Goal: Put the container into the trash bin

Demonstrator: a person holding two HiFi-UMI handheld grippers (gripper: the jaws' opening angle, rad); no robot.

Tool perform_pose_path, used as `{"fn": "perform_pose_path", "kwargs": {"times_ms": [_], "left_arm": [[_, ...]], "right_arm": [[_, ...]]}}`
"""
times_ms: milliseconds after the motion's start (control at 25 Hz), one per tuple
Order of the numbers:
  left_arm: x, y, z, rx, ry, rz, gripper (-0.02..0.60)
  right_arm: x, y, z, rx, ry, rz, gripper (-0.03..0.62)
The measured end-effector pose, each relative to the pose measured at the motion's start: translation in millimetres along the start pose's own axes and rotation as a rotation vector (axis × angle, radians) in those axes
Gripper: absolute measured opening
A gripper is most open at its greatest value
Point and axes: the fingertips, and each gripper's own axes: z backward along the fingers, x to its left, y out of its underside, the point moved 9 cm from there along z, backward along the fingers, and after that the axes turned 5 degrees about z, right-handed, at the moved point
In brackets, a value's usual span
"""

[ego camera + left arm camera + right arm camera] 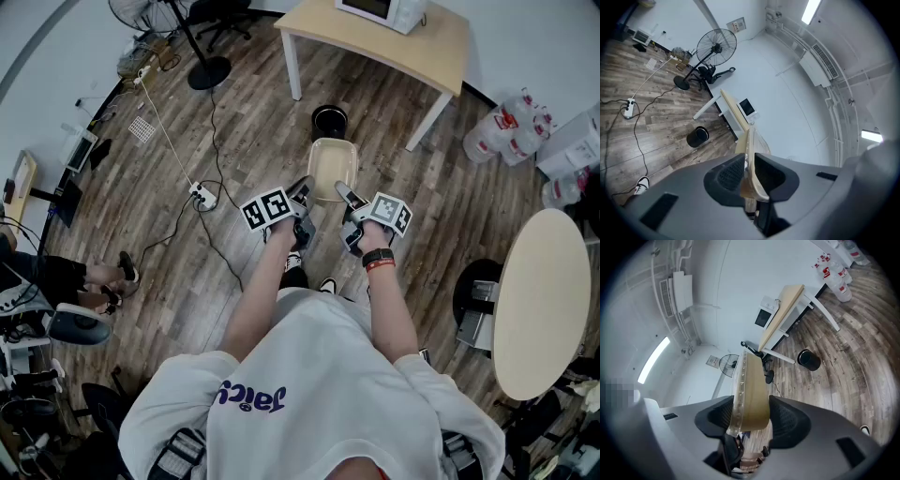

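I hold a beige, shallow plastic container point(331, 165) out in front of me between both grippers, above the wooden floor. My left gripper point(302, 193) is shut on the thin rim of the container point(750, 149), which runs edge-on between its pads. My right gripper point(347, 196) is shut on the opposite side of the container point(752, 390), with its pads against a wider part of the wall. The black round trash bin point(329, 120) stands on the floor just beyond the container, beside a table leg. This trash bin point(697, 136) lies low and left in the left gripper view. In the right gripper view the trash bin point(809, 360) sits right of centre.
A light wooden table point(412, 52) with a microwave point(380, 9) stands behind the bin. A standing fan point(199, 67) and a power strip point(202, 195) with cables are at the left. Water bottles point(506, 131) and a round table point(544, 300) are at the right.
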Motion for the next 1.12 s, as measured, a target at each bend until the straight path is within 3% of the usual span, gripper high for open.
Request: {"fn": "perform_pose_path", "kwargs": {"times_ms": [320, 600, 880, 1120], "left_arm": [[-3, 31, 2, 0.038, -0.058, -0.08, 0.075], [8, 33, -22, 0.084, -0.084, -0.092, 0.075], [20, -3, -87, 0.123, -0.075, -0.1, 0.071], [18, -58, -146, 0.137, -0.065, -0.108, 0.063]], "right_arm": [[-23, 9, 21, 0.044, 0.011, -0.024, 0.244], [-43, 0, 12, 0.065, 0.074, -0.053, 0.249], [-67, -46, -33, 0.041, 0.087, -0.064, 0.249], [-70, -101, -84, 0.017, 0.083, -0.075, 0.252]]}}
